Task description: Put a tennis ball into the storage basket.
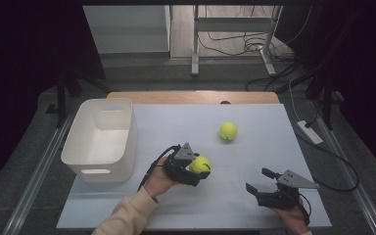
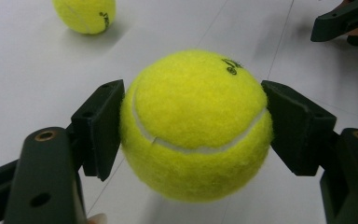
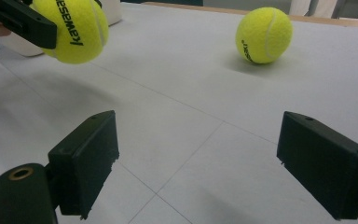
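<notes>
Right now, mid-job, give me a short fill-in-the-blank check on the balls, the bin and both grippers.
1. The left gripper has its fingers shut on a tennis ball, which is lifted off the ____.
2. The right gripper has its fingers ____, with nothing between them.
3. The second tennis ball lies on the table, ____ from both grippers.
4. The white bin holds ____ balls.

Missing words: table; open; apart; no

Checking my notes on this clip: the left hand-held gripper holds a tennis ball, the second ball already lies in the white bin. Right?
Not quite. The left hand-held gripper holds a tennis ball, but the second ball lies on the table, outside the white bin, as the high view shows.
</notes>
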`<state>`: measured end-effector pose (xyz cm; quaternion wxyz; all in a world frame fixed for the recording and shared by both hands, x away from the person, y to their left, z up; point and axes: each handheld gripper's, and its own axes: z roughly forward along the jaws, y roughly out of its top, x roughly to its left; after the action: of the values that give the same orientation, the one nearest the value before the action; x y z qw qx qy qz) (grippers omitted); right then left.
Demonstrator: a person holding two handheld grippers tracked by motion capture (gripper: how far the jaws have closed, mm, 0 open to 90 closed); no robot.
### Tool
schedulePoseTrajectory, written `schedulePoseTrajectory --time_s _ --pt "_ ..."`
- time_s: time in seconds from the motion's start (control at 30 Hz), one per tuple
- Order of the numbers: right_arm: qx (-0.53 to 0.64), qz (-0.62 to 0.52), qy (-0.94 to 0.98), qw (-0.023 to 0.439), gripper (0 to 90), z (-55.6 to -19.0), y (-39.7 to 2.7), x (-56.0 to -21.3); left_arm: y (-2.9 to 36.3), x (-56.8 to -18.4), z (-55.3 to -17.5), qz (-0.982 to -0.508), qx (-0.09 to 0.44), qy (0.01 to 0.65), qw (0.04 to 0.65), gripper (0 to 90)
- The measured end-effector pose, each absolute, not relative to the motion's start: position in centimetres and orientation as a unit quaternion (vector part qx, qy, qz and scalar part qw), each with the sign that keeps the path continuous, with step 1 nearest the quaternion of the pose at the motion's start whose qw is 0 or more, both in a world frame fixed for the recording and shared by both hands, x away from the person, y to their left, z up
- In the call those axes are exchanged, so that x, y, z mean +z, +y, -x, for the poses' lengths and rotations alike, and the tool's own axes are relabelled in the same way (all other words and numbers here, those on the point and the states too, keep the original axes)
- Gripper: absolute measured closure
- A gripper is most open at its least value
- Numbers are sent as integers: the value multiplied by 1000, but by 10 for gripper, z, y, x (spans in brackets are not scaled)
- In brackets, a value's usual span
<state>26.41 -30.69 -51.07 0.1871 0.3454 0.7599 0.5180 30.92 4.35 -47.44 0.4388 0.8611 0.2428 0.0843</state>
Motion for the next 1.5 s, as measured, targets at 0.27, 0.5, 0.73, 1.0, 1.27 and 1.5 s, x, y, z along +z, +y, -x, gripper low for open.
schedulePoseTrajectory --time_s 0.27,0.5,0.73,1.0,1.27,1.5 --pt "517 -343 762 186 128 -264 -307 -511 57 -468 -307 -850 92 252 453 266" --pt "517 -345 761 186 127 -265 -307 -512 69 -459 -306 -842 101 254 466 265" --pt "516 -345 762 186 128 -265 -307 -512 77 -449 -303 -833 109 255 478 266" --pt "517 -345 760 190 130 -265 -307 -512 86 -439 -300 -824 118 250 495 265" --pt "518 -343 760 191 132 -264 -308 -511 92 -430 -297 -820 122 253 498 265" --pt "517 -341 762 190 132 -264 -307 -512 100 -423 -295 -813 129 255 507 265"
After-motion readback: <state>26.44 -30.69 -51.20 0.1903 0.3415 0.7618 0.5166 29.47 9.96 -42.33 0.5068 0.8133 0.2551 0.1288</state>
